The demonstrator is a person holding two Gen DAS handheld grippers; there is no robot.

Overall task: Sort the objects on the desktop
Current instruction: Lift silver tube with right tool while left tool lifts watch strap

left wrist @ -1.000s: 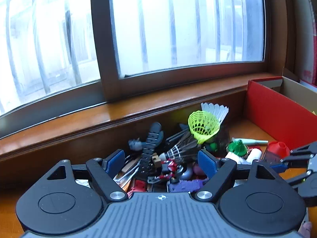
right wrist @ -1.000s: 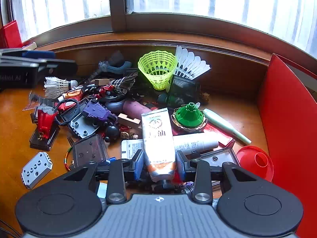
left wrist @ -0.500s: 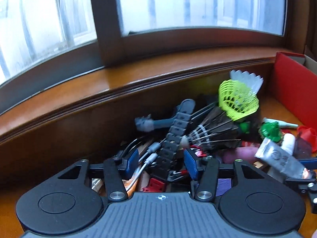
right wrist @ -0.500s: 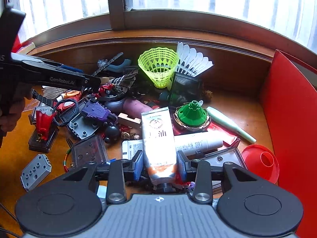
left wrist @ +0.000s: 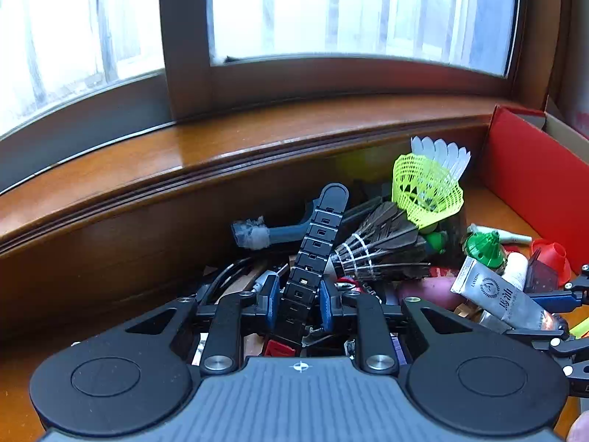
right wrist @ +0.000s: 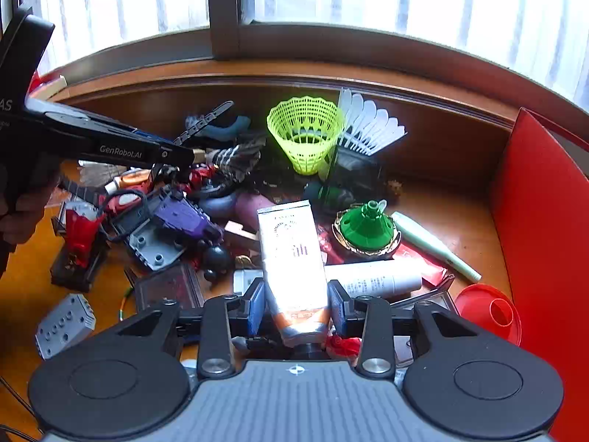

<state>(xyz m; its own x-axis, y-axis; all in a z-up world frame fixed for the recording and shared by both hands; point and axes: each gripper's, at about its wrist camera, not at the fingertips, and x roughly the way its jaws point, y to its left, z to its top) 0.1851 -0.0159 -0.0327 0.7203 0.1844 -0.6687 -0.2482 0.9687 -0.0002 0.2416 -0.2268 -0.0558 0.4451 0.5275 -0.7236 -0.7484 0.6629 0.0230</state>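
A heap of small objects lies on the wooden desk (right wrist: 452, 217) under the window. In the left wrist view my left gripper (left wrist: 299, 304) has its jaws closing on a black link strap (left wrist: 320, 235) that rises tilted out of the heap; the blue pads touch its two edges. Seen from the right wrist, the left gripper (right wrist: 176, 156) reaches into the heap's left side. My right gripper (right wrist: 296, 309) is shut on the lower end of a silver cream tube (right wrist: 291, 254), which points away from it. The same tube (left wrist: 500, 298) shows at the right of the left wrist view.
Around the strap lie a dark feather shuttlecock (left wrist: 383, 246), a yellow-green plastic shuttlecock (right wrist: 303, 132), a white one (right wrist: 368, 125) and a blue-handled brush (left wrist: 272, 234). A green spinning top (right wrist: 366, 226), a red funnel (right wrist: 489, 313) and a red box wall (right wrist: 541, 239) stand at the right.
The left gripper moved forward and down into the heap and its jaws narrowed from wide apart to closed around the black strap. The right gripper kept still with the tube.
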